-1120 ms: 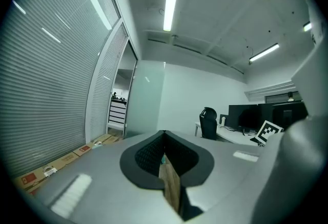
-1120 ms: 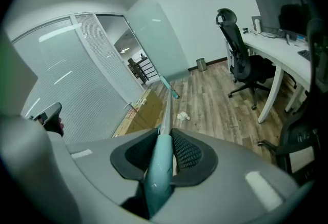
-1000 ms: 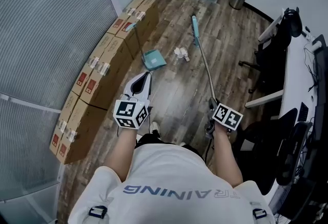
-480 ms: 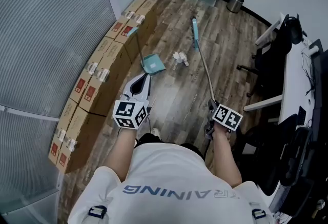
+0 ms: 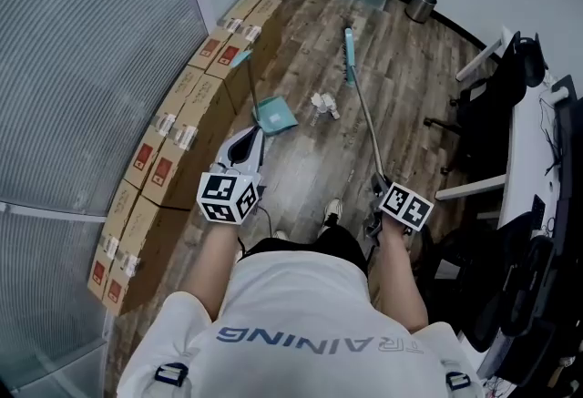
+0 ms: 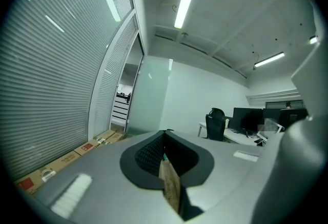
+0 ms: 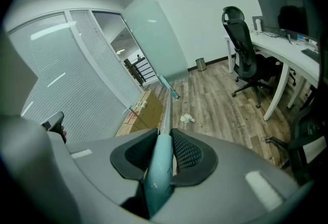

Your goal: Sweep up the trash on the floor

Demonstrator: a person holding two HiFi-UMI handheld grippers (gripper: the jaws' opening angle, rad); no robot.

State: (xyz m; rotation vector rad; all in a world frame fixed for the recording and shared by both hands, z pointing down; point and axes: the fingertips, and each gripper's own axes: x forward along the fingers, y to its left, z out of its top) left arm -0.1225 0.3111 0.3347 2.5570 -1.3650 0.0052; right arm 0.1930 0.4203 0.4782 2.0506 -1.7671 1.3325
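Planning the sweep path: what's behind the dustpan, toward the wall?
A row of cardboard boxes along the glass wall, just behind the dustpan. Anything between boxes and wall is hidden.

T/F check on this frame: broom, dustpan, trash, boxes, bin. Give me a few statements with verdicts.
1. The right tool is shut on the broom handle. True.
2. The crumpled trash lies inside the dustpan. False: it lies on the floor beside the dustpan, apart from it.
3. Cardboard boxes line the wall with blinds. True.
4. The metal bin stands right beside the dustpan. False: it stands far off, past the broom head.
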